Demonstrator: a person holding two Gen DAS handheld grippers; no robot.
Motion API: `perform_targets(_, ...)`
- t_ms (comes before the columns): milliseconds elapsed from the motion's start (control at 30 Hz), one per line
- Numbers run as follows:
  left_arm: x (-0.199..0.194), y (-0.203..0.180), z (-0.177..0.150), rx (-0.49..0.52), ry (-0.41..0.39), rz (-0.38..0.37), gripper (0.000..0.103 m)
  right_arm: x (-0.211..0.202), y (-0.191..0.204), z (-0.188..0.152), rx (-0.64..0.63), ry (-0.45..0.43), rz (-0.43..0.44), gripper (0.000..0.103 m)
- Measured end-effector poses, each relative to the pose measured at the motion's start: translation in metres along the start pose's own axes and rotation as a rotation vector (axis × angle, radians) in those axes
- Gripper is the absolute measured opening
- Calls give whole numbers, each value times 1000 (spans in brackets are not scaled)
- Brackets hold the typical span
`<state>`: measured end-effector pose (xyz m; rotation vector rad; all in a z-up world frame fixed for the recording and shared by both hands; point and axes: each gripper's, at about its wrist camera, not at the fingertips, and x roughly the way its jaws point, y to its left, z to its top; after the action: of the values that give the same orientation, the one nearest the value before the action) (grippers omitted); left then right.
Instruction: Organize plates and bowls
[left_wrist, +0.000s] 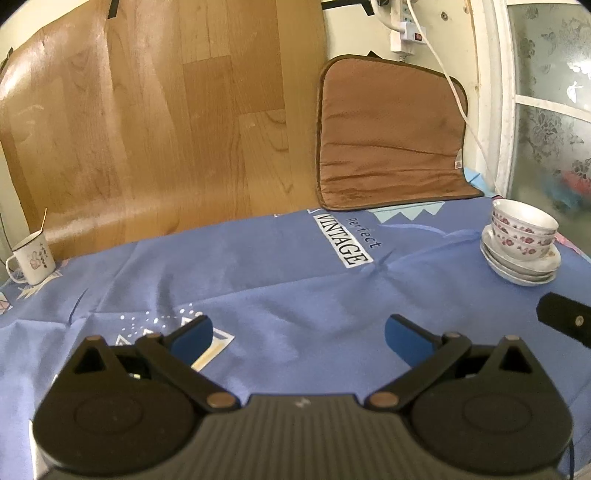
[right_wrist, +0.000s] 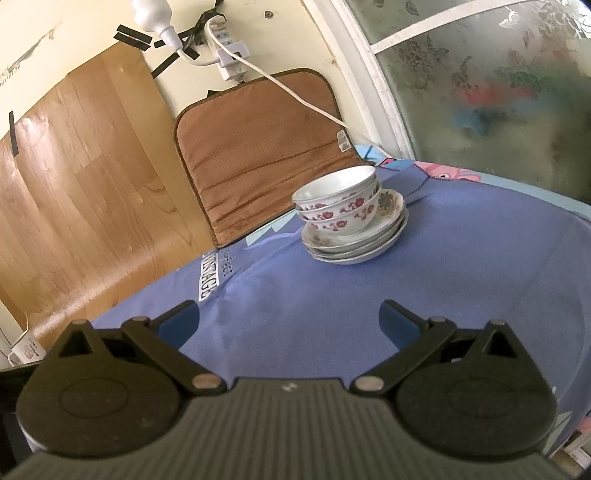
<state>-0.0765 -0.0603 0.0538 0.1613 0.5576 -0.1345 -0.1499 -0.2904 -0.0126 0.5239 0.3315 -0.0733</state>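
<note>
Nested bowls (right_wrist: 338, 203) sitting off-centre on stacked plates (right_wrist: 356, 240); both grippers' fingers (left_wrist: 404, 338) (right_wrist: 397, 321) hanging open, empty; nudging risks toppling.

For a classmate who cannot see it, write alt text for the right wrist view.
Nested flowered bowls sit on a stack of plates on a blue tablecloth, ahead of the open, empty right claw. Behind stand a brown cushion and a frosted window.

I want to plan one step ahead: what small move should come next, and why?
Probably withdraw both tools a little. The bowls already sit nested on the stacked plates, and the left tool and right tool are open, holding nothing.
</note>
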Motion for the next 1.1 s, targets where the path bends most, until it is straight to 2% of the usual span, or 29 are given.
perform_targets(933, -1, -2, -1, 21, 15, 31, 103, -3, -5, -1, 29, 6, 14, 103)
perform_targets(1100, 1, 0, -3, 6, 19, -37, 103, -2, -5, -2, 25, 3, 12, 103)
